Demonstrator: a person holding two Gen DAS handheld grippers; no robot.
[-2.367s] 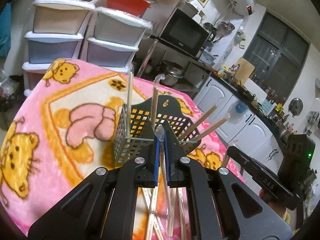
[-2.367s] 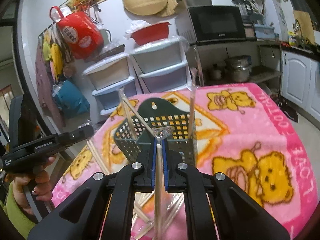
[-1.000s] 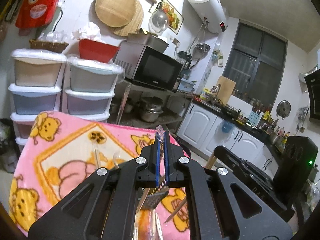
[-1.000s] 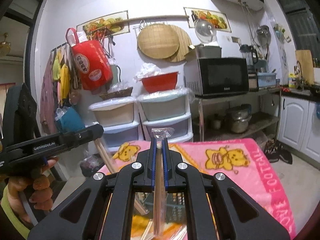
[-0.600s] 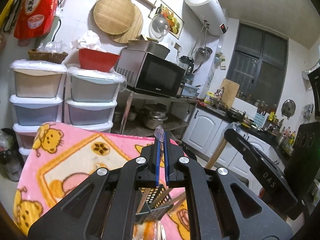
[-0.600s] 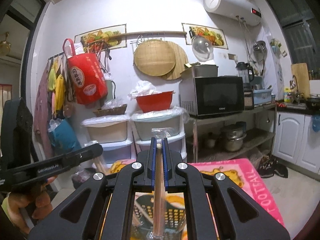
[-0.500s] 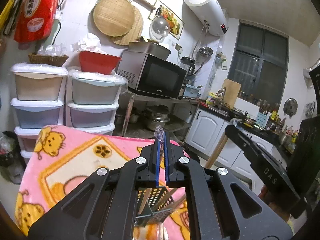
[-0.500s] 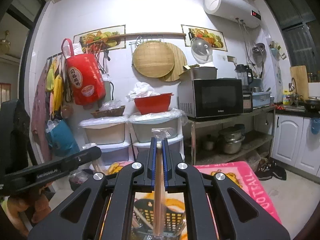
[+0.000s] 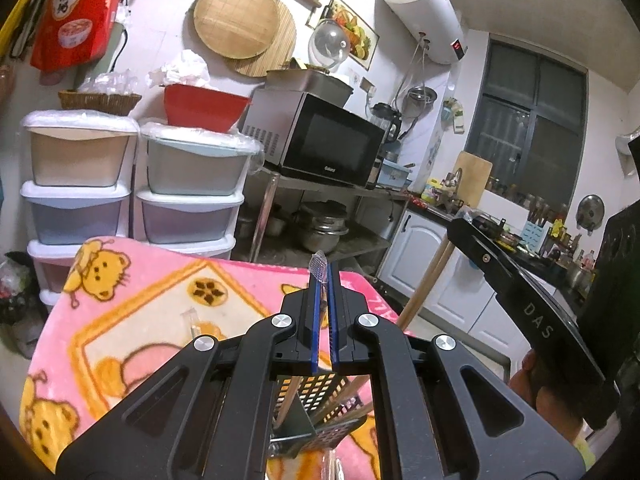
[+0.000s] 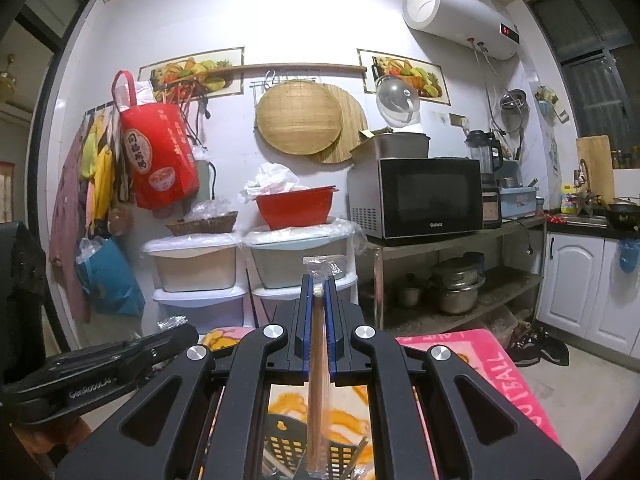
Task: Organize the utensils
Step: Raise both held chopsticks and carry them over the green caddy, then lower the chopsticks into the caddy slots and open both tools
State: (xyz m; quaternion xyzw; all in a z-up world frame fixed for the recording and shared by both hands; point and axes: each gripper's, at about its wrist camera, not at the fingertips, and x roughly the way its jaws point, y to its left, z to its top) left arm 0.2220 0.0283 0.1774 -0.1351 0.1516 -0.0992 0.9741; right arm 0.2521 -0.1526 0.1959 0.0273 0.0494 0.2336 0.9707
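My left gripper [image 9: 324, 280] is shut on a clear-wrapped chopstick. Only its wrapper tip [image 9: 318, 266] shows above the pads. Below and behind the fingers stands the dark perforated utensil basket [image 9: 316, 400] with several chopsticks leaning in it, on a pink bear blanket [image 9: 140, 320]. My right gripper [image 10: 319, 284] is shut on a wooden chopstick in a clear wrapper [image 10: 318, 360], held upright above the basket [image 10: 288, 444]. In the left wrist view the right gripper [image 9: 454, 226] comes in from the right with its chopstick [image 9: 424, 284] hanging down. The left gripper [image 10: 176, 336] shows at the lower left of the right wrist view.
Stacked plastic drawers [image 9: 80, 184] and a microwave [image 9: 320, 148] on a metal rack stand beyond the table's far edge. White cabinets [image 9: 424, 256] line the right side. A person's hand [image 9: 552, 392] holds the right gripper. The blanket's edge [image 10: 500, 368] lies at the right.
Both grippers stay shut on their wrapped chopsticks. The basket has slipped lower behind the fingers in both views. The right gripper has come closer in the left wrist view.
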